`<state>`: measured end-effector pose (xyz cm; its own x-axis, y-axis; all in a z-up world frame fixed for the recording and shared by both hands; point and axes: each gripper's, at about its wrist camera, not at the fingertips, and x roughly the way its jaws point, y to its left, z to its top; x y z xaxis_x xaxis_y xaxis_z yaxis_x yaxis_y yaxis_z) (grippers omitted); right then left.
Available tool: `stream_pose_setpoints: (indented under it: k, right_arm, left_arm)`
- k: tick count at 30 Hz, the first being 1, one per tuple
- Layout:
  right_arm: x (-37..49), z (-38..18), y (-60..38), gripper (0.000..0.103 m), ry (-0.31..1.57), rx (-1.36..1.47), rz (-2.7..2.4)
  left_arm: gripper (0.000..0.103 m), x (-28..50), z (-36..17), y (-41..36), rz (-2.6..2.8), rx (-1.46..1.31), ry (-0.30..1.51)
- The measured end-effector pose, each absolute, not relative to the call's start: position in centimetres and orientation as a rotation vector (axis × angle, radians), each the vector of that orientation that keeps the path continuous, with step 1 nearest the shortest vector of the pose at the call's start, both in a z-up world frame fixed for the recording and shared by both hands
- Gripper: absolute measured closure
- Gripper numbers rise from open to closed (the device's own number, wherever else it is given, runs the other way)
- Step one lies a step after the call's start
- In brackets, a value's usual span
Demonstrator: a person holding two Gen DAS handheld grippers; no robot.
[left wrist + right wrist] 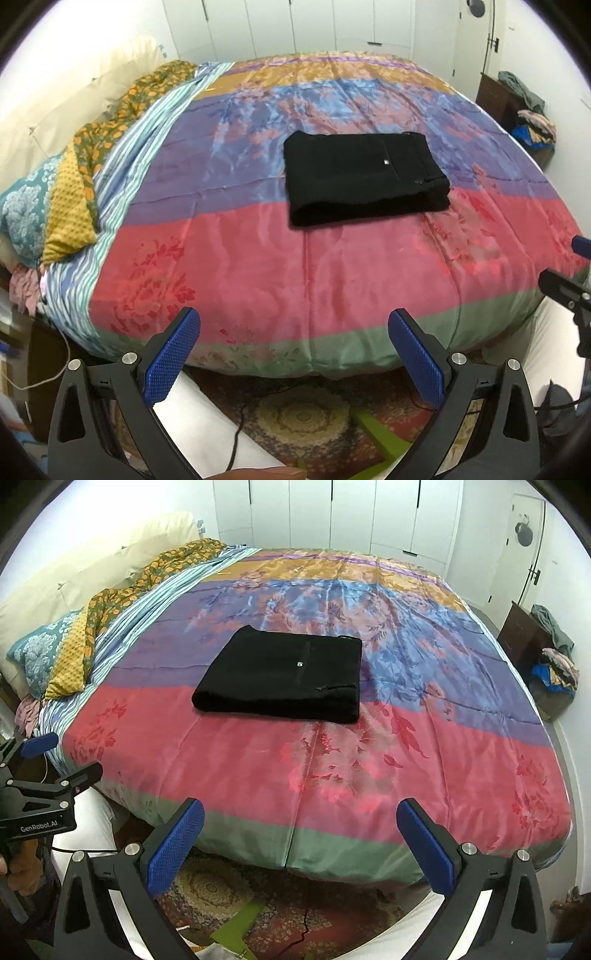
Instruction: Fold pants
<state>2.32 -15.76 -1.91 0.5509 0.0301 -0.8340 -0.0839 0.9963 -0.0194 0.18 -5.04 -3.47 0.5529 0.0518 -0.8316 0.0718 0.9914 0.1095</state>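
On the middle of a bed spread with a glossy striped floral quilt (369, 775), black fabric pants (284, 675) lie folded into a flat rectangle, apparently finished; left tongs (293, 354) and right tongs (301, 843) hang wide open and empty, near the bed's edge, well apart from them.

Home bedroom, quilted bed (369, 738), pillows (40, 653), white wardrobe doors (351, 513)

Both wrist views look forward over the foot edge of the bed (258, 280) (461, 760), backed off, angled slightly down. Left view sits left of right; both share the folded pants (364, 177) (284, 675), pillows, wardrobe.
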Motion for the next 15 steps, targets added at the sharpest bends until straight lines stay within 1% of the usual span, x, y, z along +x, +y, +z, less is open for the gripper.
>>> stream_pose_setpoints:
  k: [15]
  right_arm:
    - [2.77,-2.66,-16.3,0.0,0.995,-0.057,0.023]
  left_arm:
    - [0.001,0.29,-2.74,-4.97,0.016,0.125,0.957]
